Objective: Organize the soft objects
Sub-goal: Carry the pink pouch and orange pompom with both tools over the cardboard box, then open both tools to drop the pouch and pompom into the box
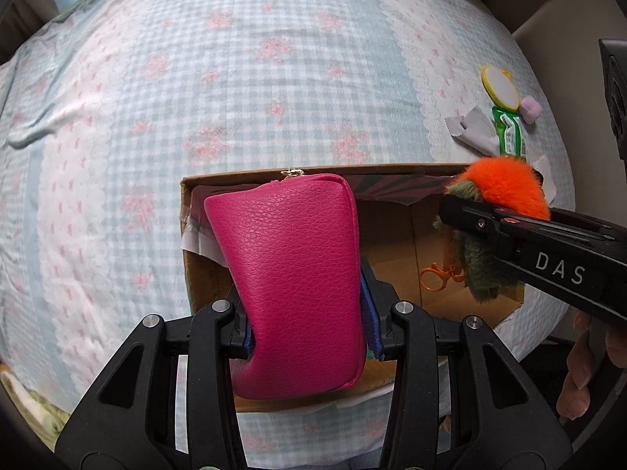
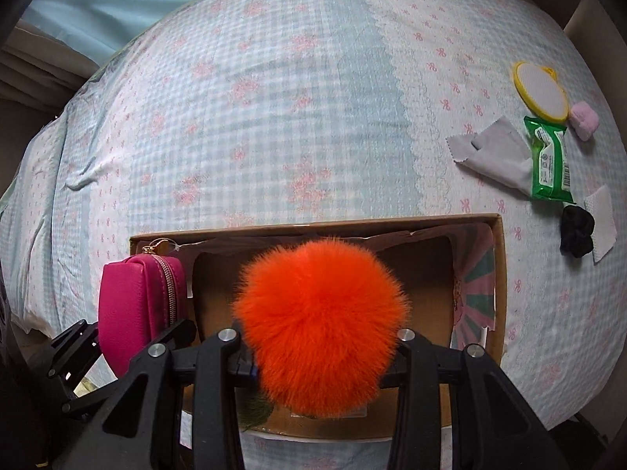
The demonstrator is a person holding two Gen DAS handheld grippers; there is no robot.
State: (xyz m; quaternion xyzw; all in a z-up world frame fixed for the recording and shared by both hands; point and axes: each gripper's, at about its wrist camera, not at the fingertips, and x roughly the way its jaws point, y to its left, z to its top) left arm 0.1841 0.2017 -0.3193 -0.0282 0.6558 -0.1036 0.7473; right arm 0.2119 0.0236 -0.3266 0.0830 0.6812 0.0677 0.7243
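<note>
Your left hand-held gripper (image 1: 305, 325) is closed on the pink pouch (image 1: 290, 282), which stands nearly upright between the fingers over the left end of the cardboard box (image 1: 395, 235). The pouch's gold zipper pull (image 1: 292, 172) sits level with the box's far edge. From the right wrist view the pouch (image 2: 137, 309) hangs just at the box's left wall, zipper facing right.

Your right hand-held gripper (image 2: 317, 346) is clamped on the orange pompom (image 2: 319, 325), held above the middle of the box (image 2: 497, 274). In the left wrist view the same pompom (image 1: 505, 184) shows a green furry part (image 1: 480, 270) below it and an orange clip (image 1: 435, 274) dangling over the box floor; whether the clip touches the cardboard is hard to say.

Between pouch and pompom the box floor lies bare, and its right end shows a pink and green striped lining (image 2: 476, 286). The box rests on the bed (image 2: 274, 117), whose checked cover stretches open to the far side and the left, with one small crease at the far left.

On the bed to the right of the box, near its far right corner, lie a yellow round mirror (image 2: 540, 92), a pink puff (image 2: 584, 119), a grey cloth (image 2: 493, 152), a green wipes pack (image 2: 550, 160), a black scrunchie (image 2: 576, 231) and a white pad (image 2: 601, 223), all close together.
</note>
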